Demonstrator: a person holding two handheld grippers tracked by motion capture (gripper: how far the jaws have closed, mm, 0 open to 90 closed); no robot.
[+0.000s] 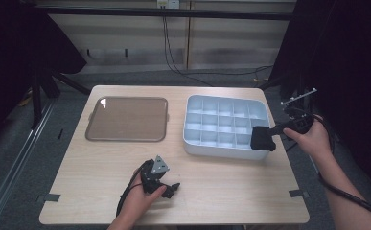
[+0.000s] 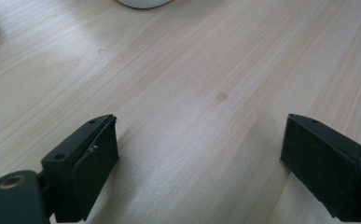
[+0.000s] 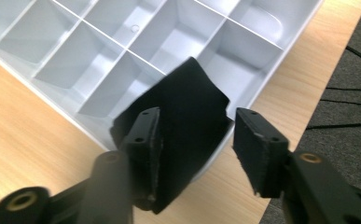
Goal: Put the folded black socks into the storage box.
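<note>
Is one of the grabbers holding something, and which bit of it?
The right gripper has a black cloth between its jaws, apparently by one edge. The left gripper is open, holding nothing.

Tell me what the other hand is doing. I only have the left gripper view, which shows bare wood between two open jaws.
Observer: The right claw has a black piece between its jaws, and the piece looks gripped.
Operator: Where is it over the table?
Observer: It is at the near right corner of a white compartment tray, on the right half of the table.
Operator: Is anything in the tray yet?
Observer: No, the compartments that can be seen look empty.
</note>
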